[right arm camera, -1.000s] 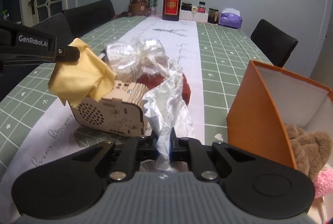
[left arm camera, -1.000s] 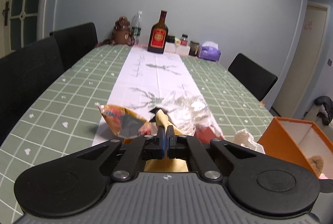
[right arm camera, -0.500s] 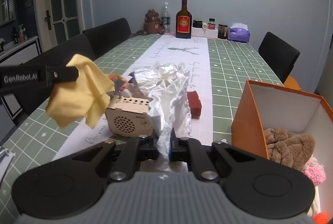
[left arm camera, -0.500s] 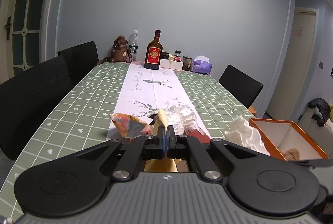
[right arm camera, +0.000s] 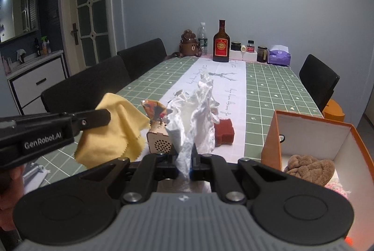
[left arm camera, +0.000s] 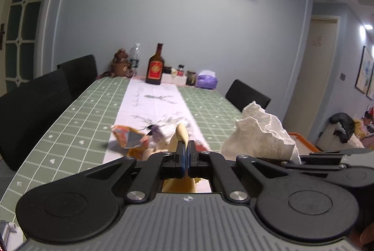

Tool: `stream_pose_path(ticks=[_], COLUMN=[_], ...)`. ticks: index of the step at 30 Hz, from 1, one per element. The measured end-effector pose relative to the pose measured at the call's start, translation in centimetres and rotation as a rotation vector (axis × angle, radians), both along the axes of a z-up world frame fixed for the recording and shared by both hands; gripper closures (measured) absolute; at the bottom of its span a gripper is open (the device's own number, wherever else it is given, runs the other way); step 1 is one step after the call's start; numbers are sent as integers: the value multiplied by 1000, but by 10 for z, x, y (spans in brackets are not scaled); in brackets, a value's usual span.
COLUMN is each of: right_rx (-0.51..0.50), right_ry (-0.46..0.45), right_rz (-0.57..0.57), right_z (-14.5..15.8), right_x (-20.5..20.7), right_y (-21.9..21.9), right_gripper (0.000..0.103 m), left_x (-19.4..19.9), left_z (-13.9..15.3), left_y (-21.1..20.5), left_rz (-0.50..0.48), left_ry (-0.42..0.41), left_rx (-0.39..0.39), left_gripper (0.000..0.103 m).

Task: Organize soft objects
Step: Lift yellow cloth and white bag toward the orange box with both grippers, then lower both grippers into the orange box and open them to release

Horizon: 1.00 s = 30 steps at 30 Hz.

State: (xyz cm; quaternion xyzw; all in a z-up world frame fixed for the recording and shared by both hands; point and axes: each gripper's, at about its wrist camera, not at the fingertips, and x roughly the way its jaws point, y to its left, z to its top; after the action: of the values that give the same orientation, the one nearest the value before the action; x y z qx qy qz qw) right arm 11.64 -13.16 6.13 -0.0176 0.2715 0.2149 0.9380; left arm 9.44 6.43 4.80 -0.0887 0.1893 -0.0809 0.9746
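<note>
My left gripper [left arm camera: 186, 153] is shut on a yellow cloth [left arm camera: 181, 134] and holds it above the table; the cloth hangs from it in the right wrist view [right arm camera: 112, 127]. My right gripper [right arm camera: 187, 157] is shut on a crumpled white tissue [right arm camera: 194, 115], held up in the air; the tissue also shows in the left wrist view [left arm camera: 259, 134]. An orange box [right arm camera: 313, 132] stands at the right with a brown plush [right arm camera: 311, 169] inside.
On the table lie a wooden radio box [right arm camera: 159, 139], a red sponge [right arm camera: 223, 132], a snack wrapper [left arm camera: 128, 139] and clear crumpled plastic. A brown bottle [right arm camera: 221, 45], a bear figure, jars and a purple tissue pack stand at the far end. Black chairs [right arm camera: 93, 87] line both sides.
Both grippers have risen well above the table with their cloth and tissue. The table objects look smaller and farther below.
</note>
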Motion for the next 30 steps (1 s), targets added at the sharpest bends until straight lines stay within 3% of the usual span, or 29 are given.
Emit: stream_pose_path(ticks=[8,17,22,30], right_rx=[-47,-106,-166,-165], right_ry=[-79,-62,-5,158], right_rz=[-31,-145,-188,-212], right_z=[38,56,48,2], right_x=[-10,8,26,49], right_y=[-34,-102,-135,-176], right_gripper=[98,98,98,98], left_x=[-1,25,39,64], left_z=[27,39,32,-6], left_y=[-44,-111,-152,-200], left_rz=[-123,-303,-402,-504], left_ry=[-65,-55,6,181], left_rx=[12,12,59,153], left_gripper=[102,102,102,102])
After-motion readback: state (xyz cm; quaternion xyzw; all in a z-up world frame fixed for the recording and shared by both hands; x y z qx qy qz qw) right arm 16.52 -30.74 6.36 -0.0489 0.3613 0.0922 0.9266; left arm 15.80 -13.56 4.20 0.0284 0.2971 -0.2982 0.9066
